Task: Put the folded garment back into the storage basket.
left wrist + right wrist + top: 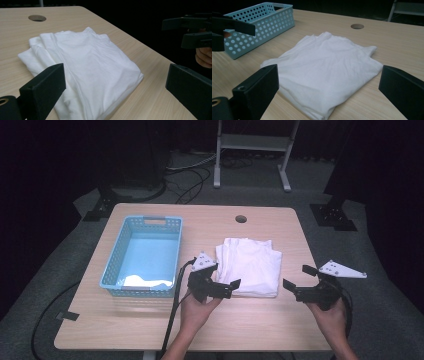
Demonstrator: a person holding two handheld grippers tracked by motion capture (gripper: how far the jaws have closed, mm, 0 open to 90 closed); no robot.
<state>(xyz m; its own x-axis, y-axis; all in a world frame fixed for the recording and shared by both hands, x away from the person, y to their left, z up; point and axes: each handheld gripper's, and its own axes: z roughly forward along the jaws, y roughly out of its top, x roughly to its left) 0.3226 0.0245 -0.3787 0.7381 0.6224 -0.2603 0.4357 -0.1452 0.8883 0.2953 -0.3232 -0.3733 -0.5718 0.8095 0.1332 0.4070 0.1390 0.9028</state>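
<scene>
White folded cloth [250,265] lies mid-table from above, left gripper [220,282] at its near-left corner — perhaps touching — and right gripper [299,281] just off its right, both spread wide; each gripper view shows jaws apart around the cloth, blue basket [262,22] beyond.

White cloth in basket [145,281] half-hidden by wall
</scene>
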